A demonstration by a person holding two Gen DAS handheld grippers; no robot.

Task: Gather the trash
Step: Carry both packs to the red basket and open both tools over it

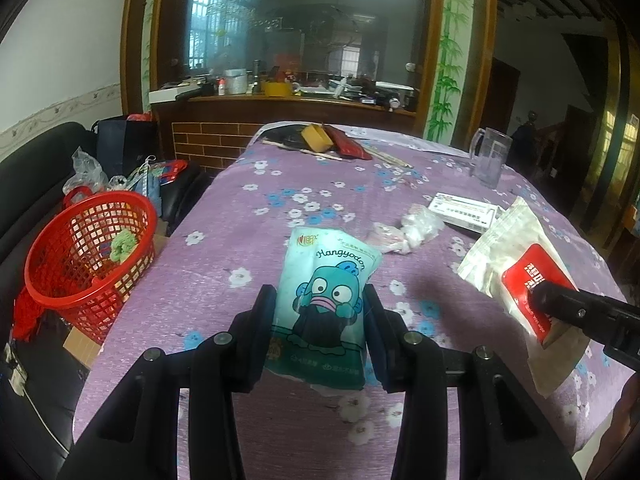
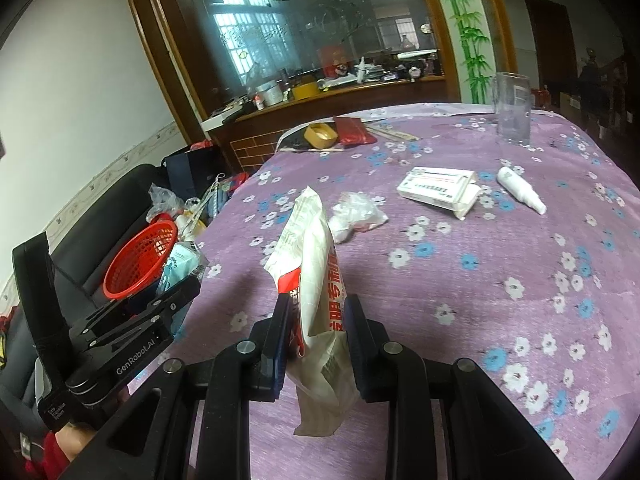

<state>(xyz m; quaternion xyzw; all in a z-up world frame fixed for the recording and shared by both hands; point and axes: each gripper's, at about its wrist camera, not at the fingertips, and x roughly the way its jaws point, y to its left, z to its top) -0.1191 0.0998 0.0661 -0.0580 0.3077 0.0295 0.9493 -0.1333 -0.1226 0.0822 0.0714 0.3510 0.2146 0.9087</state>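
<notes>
My left gripper (image 1: 320, 300) is shut on a teal cartoon tissue packet (image 1: 328, 280) and holds it above the purple flowered tablecloth (image 1: 240, 208). My right gripper (image 2: 316, 308) is shut on a white and red plastic bag (image 2: 316, 256), held upright over the table. That bag also shows in the left wrist view (image 1: 508, 256), with the right gripper at the right edge. A red mesh basket (image 1: 88, 248) sits left of the table on a black sofa, with a green crumpled thing inside. Crumpled clear plastic wrap (image 1: 416, 228) lies mid-table; it also shows in the right wrist view (image 2: 356, 216).
A white medicine box (image 2: 440, 188), a small white bottle (image 2: 520, 188) and a clear plastic jug (image 2: 512, 108) stand further back. A yellow box (image 2: 320, 136), a red pouch and chopsticks lie at the far end. Bags pile on the sofa (image 1: 120, 160).
</notes>
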